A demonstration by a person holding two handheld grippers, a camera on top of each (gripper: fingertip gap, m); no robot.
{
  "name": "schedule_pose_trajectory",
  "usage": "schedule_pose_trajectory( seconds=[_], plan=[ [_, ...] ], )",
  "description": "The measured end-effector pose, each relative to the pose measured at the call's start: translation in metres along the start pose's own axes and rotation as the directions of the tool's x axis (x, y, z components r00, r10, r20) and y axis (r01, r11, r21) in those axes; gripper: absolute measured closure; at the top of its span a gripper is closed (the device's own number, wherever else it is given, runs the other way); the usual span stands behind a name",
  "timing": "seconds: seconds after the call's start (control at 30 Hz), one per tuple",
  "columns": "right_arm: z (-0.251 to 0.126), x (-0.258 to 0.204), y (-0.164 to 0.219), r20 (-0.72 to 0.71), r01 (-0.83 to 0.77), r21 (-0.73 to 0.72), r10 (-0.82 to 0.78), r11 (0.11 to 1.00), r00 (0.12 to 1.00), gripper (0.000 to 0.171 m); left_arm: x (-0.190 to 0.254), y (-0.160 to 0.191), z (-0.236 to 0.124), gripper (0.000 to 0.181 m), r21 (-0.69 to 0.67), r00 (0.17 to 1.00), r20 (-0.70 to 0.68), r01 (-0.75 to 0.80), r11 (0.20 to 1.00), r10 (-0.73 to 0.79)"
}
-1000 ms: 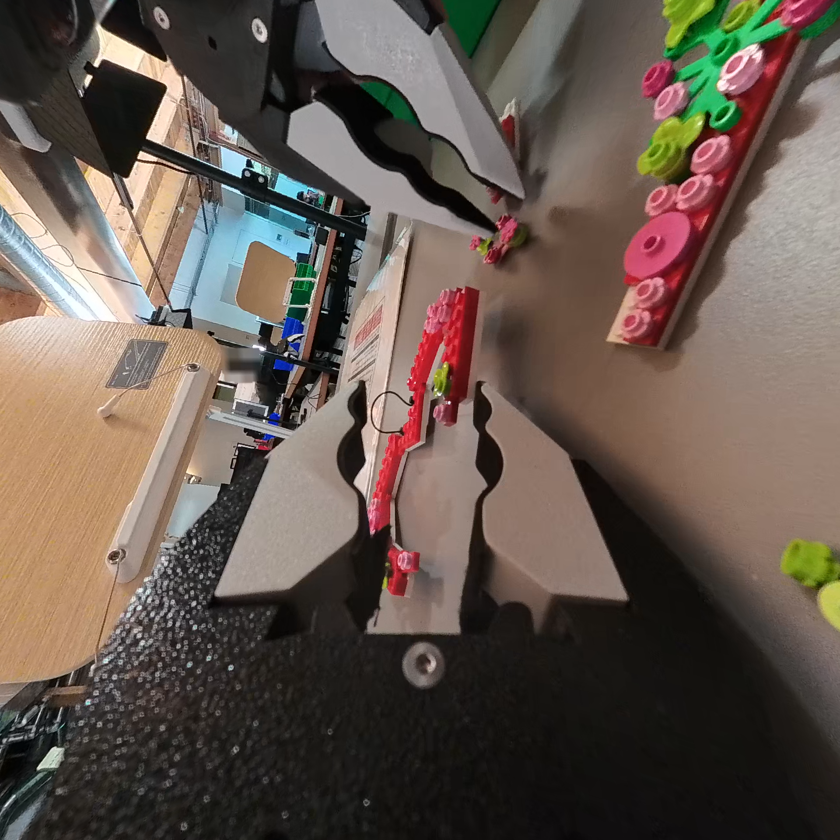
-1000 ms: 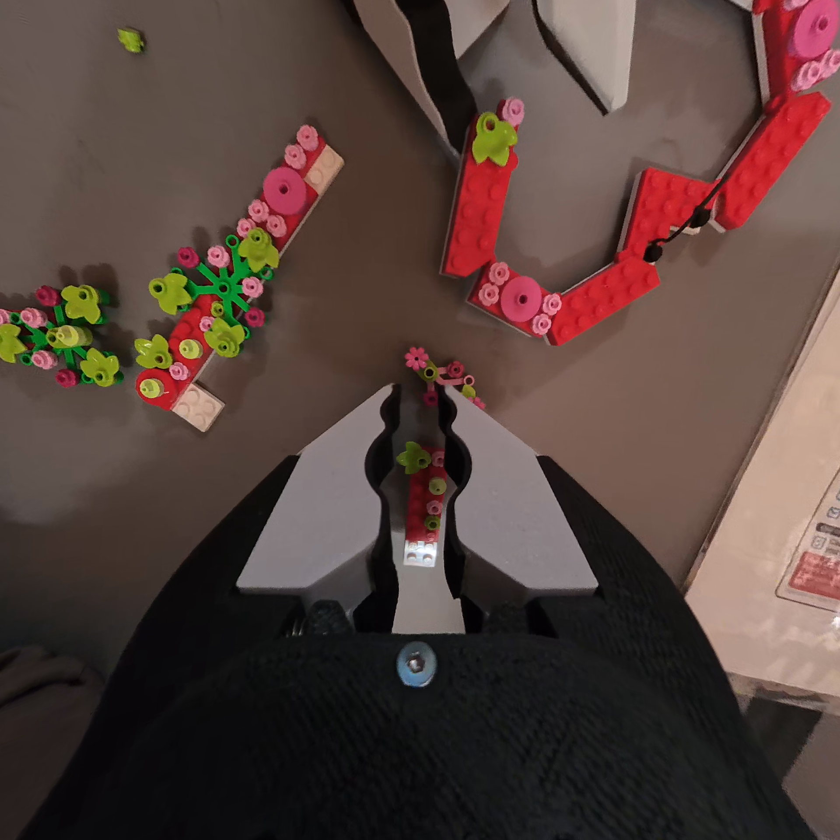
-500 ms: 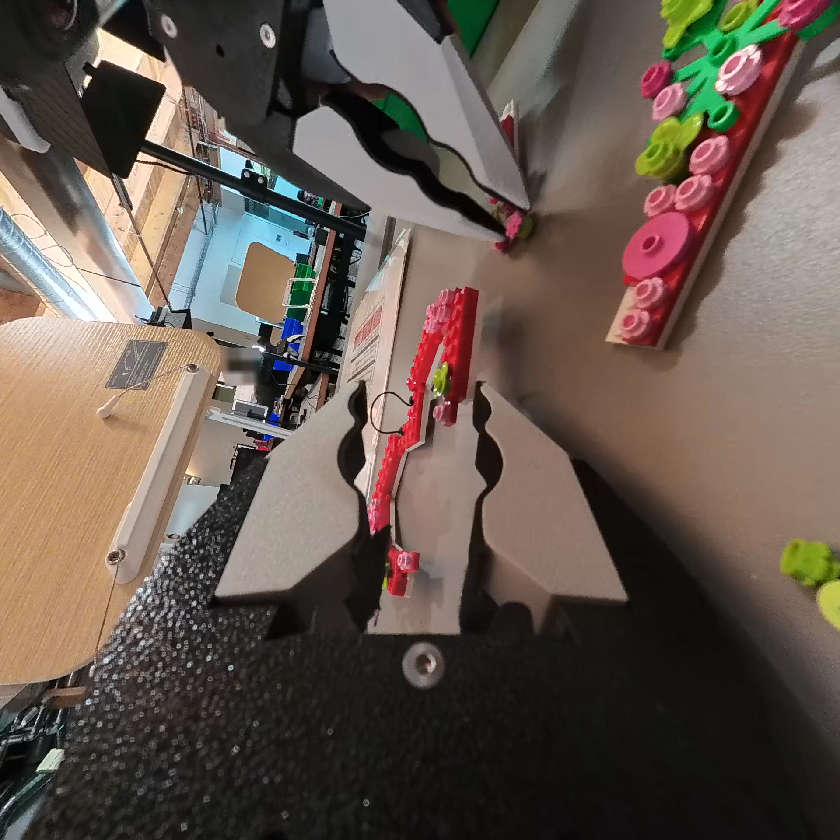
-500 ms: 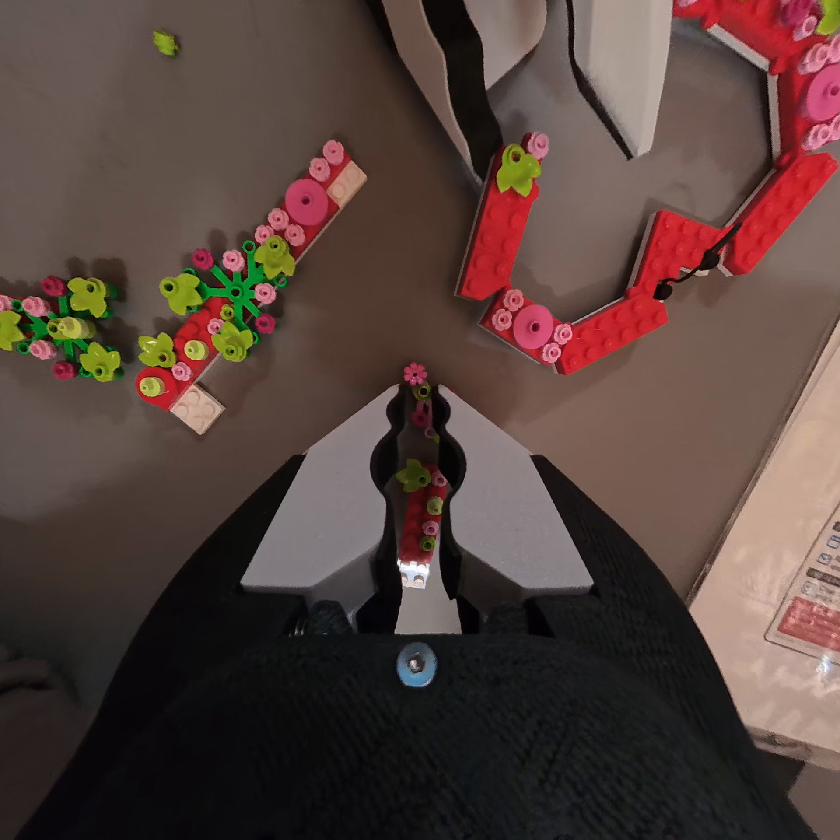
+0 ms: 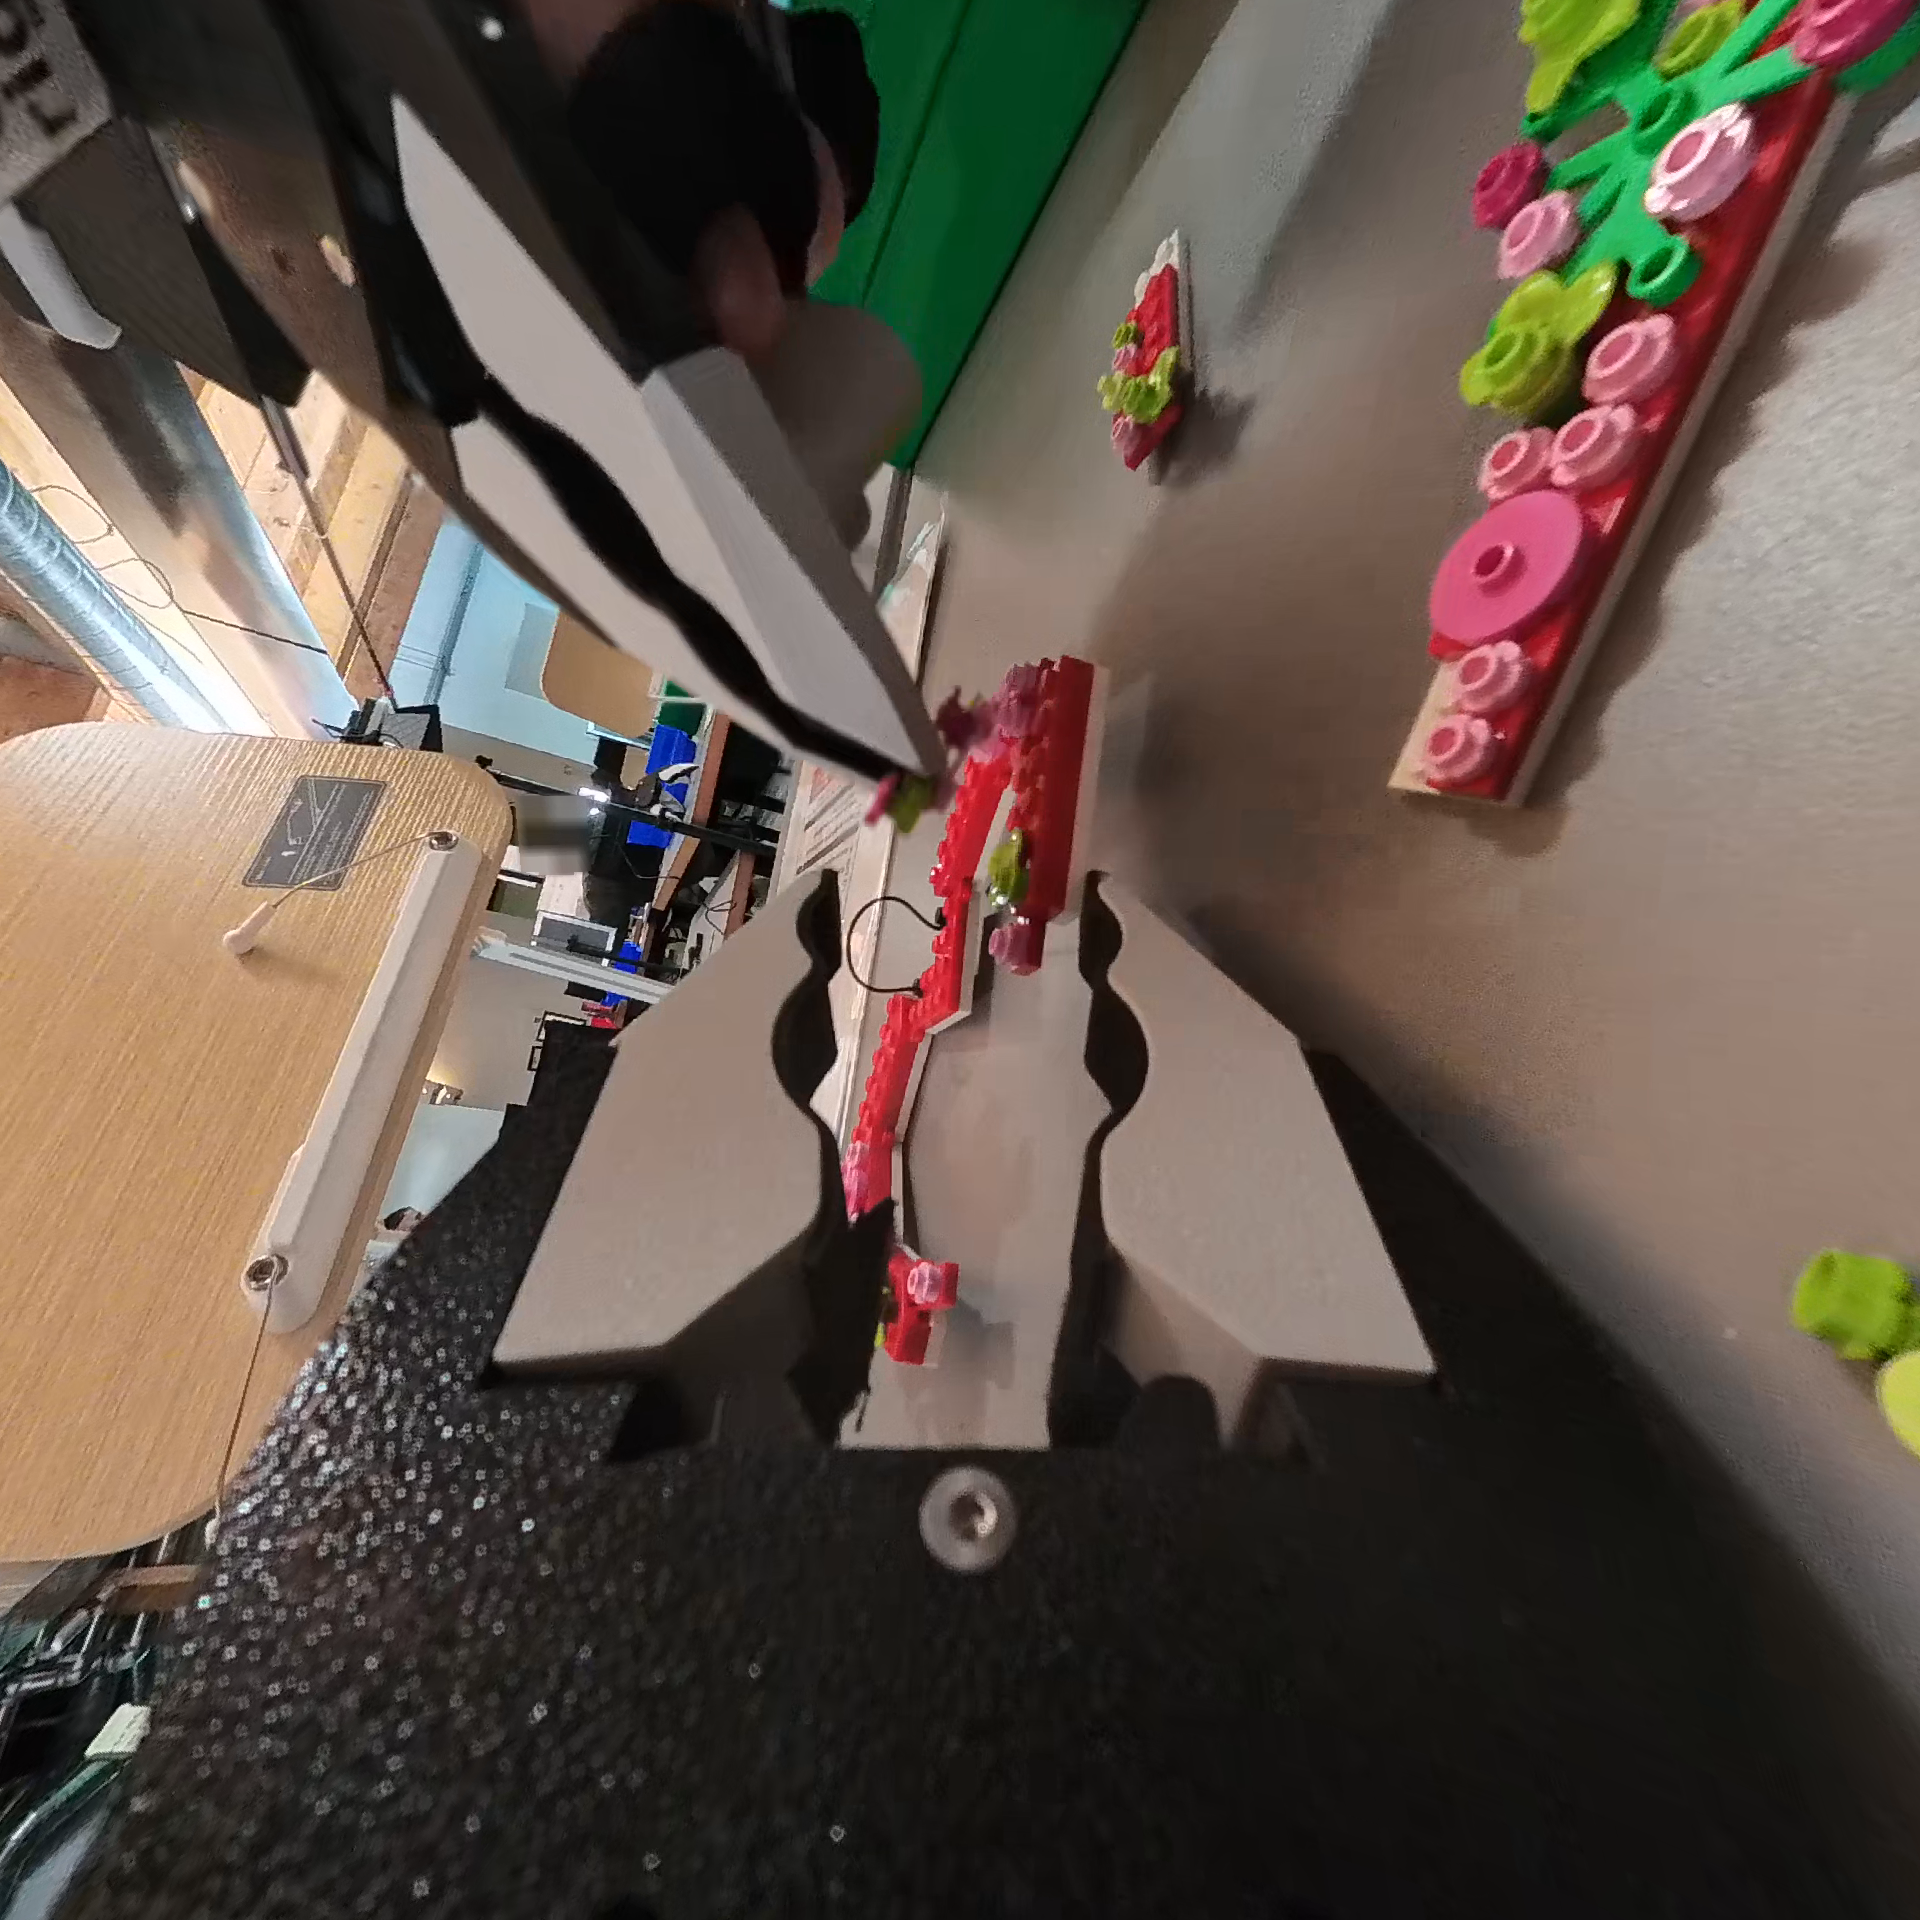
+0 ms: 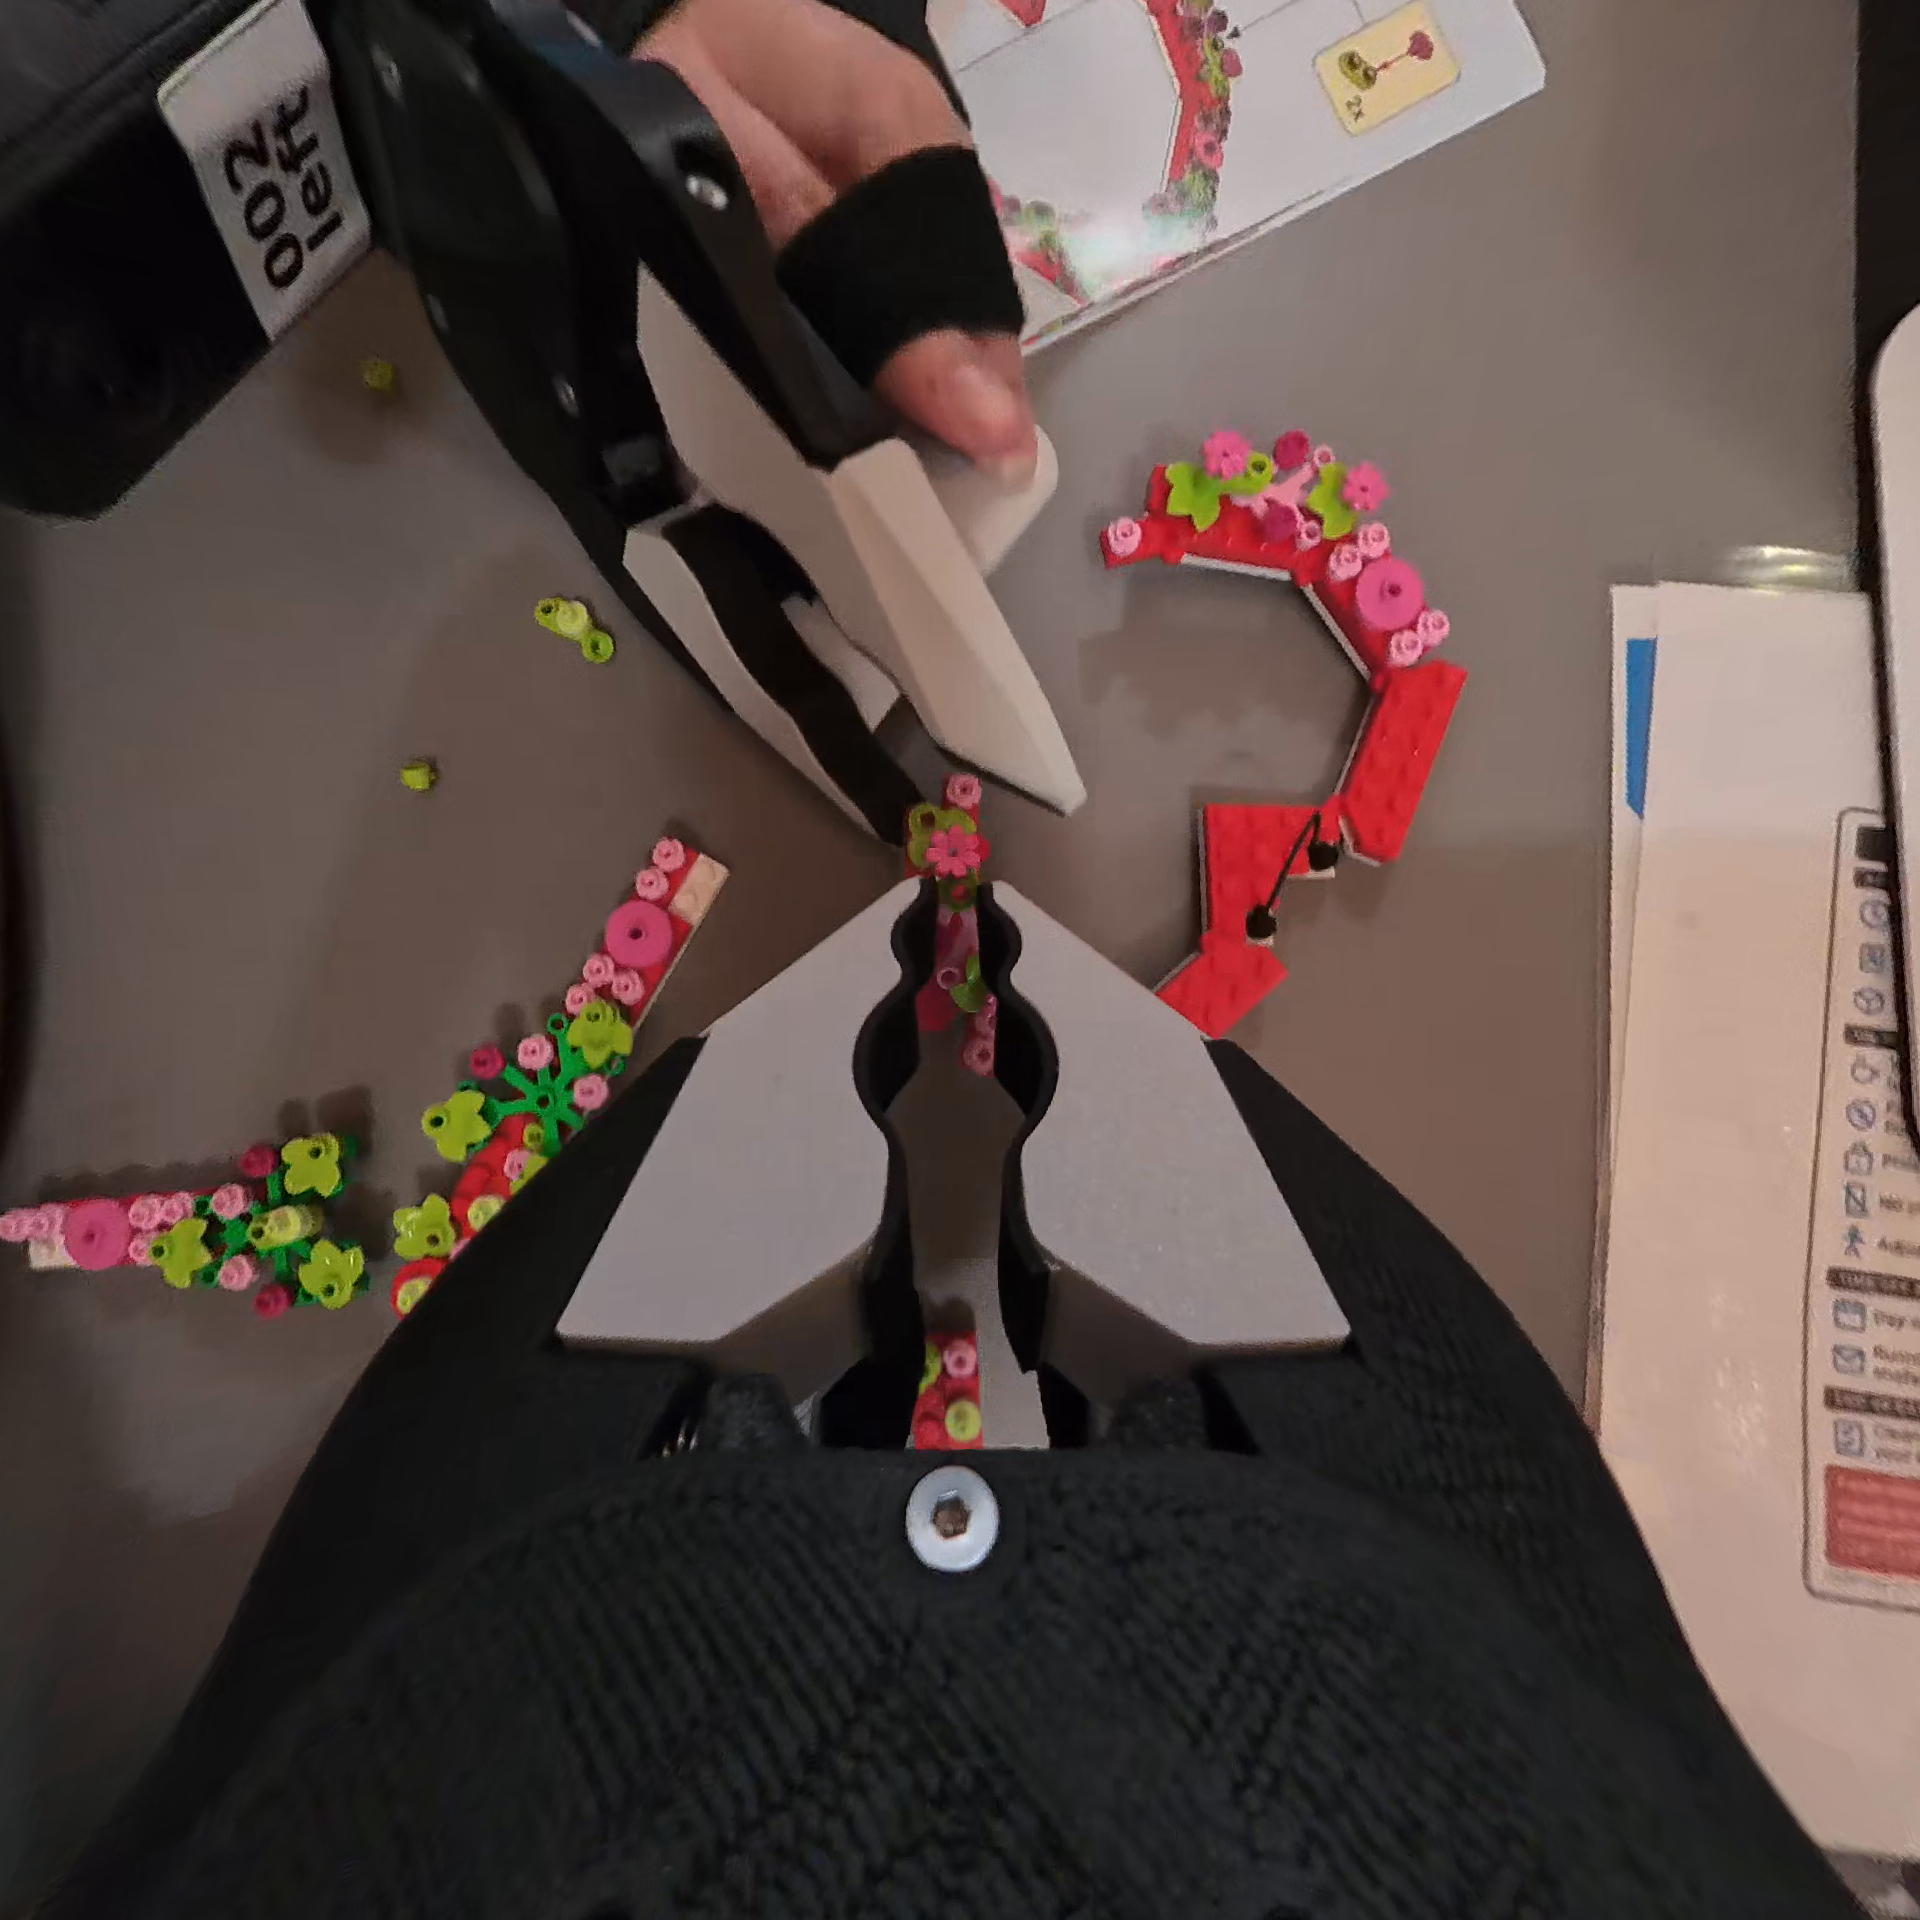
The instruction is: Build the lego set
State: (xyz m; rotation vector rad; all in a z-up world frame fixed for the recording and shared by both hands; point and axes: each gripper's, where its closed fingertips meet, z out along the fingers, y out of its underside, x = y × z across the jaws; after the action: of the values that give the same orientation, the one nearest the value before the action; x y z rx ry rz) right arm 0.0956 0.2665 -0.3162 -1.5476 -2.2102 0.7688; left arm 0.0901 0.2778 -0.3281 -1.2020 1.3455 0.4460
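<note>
A curved chain of red plates [image 6: 1392,727] with pink flowers lies on the grey table. Its near arm runs under my right gripper [image 6: 953,894] and ends in a lime leaf [image 5: 1006,864]. My right gripper is shut on a small flower sprig [image 6: 954,850] and holds it over that end. In the left wrist view it comes in from the upper left [image 5: 914,764], the sprig [image 5: 914,798] at its tips. My left gripper [image 5: 956,883] is open and straddles the chain's end [image 5: 1039,790]. It shows from above in the right wrist view [image 6: 977,816].
Two flower-covered strips [image 6: 634,956] [image 6: 187,1236] lie at the left. Loose lime pieces [image 6: 571,623] [image 6: 418,774] [image 5: 1860,1304] are scattered about. An instruction booklet [image 6: 1195,135] lies at the back and a paper sheet [image 6: 1766,1039] at the right. A small red assembly [image 5: 1148,364] sits farther off. My two grippers' fingertips are within a few centimetres of each other.
My right gripper closed on the sprig that lay on the table, lifted it and carried it over the chain's end by the left gripper. The left gripper stayed put.
</note>
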Motion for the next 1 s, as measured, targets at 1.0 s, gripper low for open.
schedule_pose_trajectory(
  seconds=[1.0],
  plan=[
    [0.014,-0.002,0.003,-0.030,0.025,-0.185,-0.031,0.982,0.999,0.166,0.005,-0.003,0.000,0.146,-0.001,0.997,0.002,-0.079,0.997,0.079]
  ],
)
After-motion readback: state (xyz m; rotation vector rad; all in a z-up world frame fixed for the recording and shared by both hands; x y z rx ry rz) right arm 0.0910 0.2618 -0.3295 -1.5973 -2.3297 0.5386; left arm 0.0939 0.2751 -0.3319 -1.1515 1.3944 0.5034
